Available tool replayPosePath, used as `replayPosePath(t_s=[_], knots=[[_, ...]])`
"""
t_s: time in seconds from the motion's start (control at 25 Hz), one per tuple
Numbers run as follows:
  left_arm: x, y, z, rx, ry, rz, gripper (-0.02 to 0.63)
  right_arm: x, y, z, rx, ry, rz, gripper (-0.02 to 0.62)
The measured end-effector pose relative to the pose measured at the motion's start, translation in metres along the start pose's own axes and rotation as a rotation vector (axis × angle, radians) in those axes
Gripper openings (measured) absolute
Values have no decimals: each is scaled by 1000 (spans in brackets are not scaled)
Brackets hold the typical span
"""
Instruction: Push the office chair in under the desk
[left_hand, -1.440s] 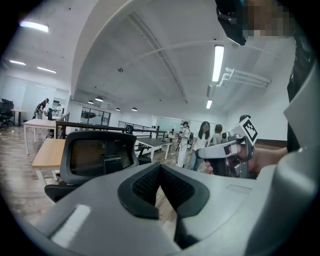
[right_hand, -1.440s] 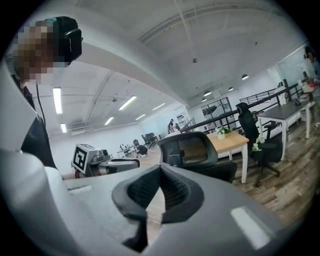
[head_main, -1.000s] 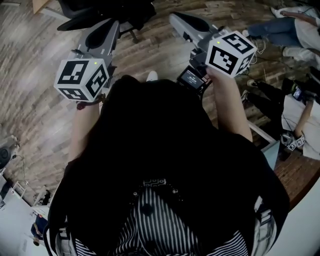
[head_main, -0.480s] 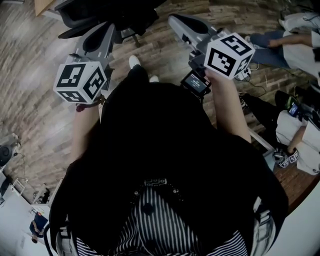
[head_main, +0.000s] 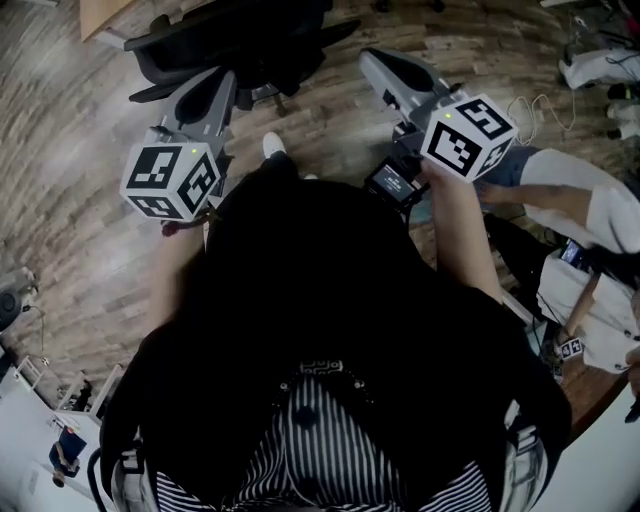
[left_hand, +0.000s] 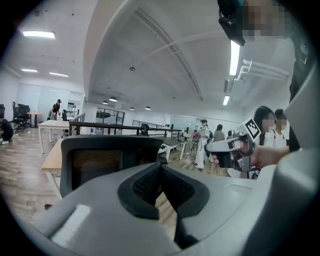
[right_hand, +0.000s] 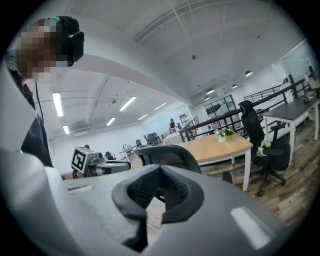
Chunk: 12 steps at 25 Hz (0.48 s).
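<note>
office chair (head_main: 240, 40): ahead of both grippers, before the desk (head_main: 105, 12), cut off at frame top | left gripper (left_hand: 160, 172): jaws closed, empty | right gripper (right_hand: 159, 175): jaws closed, empty | contact with chair: unclear

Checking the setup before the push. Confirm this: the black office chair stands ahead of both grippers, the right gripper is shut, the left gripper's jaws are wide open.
One thing is wrong: the jaws of the left gripper are together and empty, as the left gripper view shows. The black office chair does stand ahead of both grippers, and the right gripper is shut.
</note>
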<state>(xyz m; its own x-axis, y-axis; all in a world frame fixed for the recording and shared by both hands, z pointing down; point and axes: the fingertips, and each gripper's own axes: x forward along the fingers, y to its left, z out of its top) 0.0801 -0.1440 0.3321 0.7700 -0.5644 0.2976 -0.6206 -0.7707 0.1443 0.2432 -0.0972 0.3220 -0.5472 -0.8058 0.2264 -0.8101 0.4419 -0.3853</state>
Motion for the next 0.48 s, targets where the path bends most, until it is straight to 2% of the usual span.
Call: replayPosePath(t_s=[0.28,0.48], knots=[[-7,56,8,-30,-8,96,2,43,-12,23,-49,13,-35,0],[-19,111,-13,-41,41,114,6,84,-26,21,-76,50,-104,2]])
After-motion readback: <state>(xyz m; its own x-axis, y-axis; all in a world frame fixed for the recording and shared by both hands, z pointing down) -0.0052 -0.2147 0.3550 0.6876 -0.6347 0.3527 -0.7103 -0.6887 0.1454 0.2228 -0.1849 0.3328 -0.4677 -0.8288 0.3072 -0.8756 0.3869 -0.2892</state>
